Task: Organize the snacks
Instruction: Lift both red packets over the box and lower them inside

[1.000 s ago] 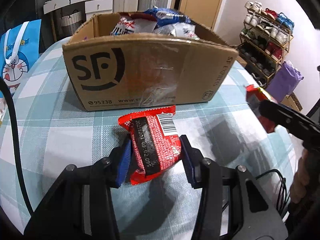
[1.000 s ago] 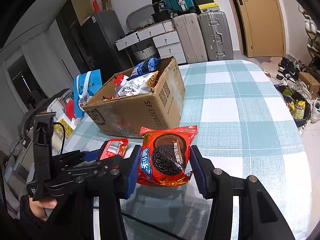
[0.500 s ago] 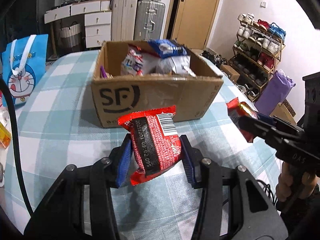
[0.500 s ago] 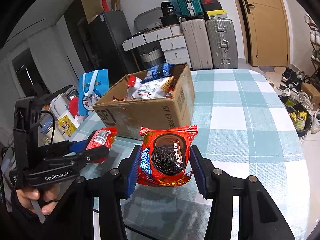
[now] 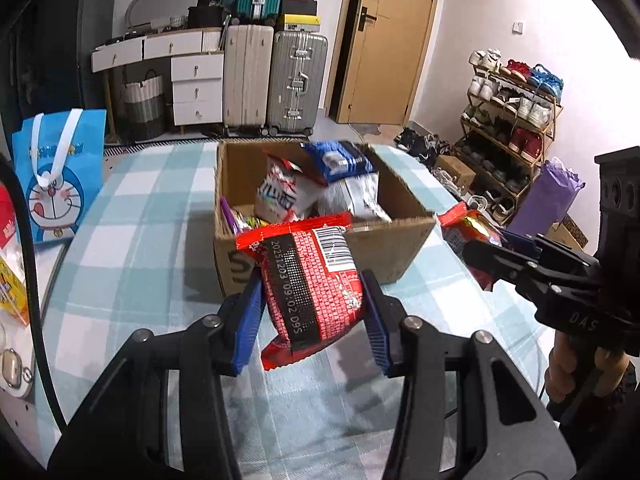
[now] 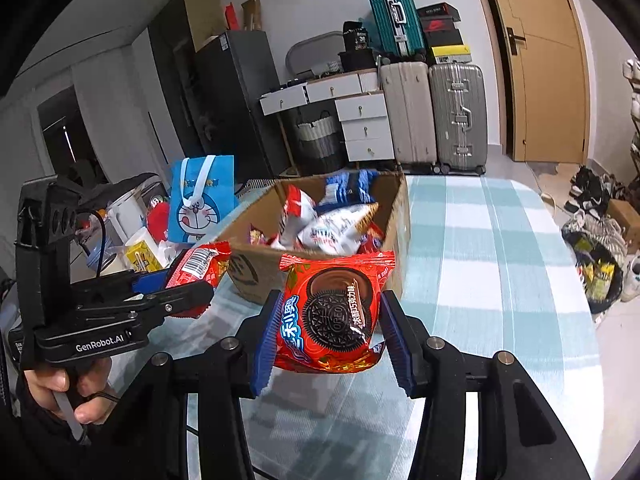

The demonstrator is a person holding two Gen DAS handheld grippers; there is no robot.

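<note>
I am working over a table (image 5: 132, 216) spread with a teal-and-white checked cloth, in a room with suitcases (image 5: 296, 80), white drawers (image 5: 198, 92), a wooden door (image 5: 390, 40) and a shoe rack (image 5: 512, 112) along the walls. An open cardboard box (image 5: 400, 248) sits on the cloth, part-filled with snack bags, and a blue cartoon gift bag (image 5: 60, 184) stands off to one side.

My left gripper (image 5: 312, 316) is clamped on a red snack packet (image 5: 316, 280), lifted clear of the cloth just in front of the box. Its long axis runs away from me, tilted a little, back side up with the barcode at the far end. My right gripper (image 6: 330, 336) pinches an orange-red Oreo packet (image 6: 334, 312) by its sides, face up, near the box's corner; its long axis seems to run away from me too, though the lens distorts it.

Only the right view shows the dark fridge (image 6: 232, 104) and the clutter beside the gift bag; only the left shows the shoe rack.
</note>
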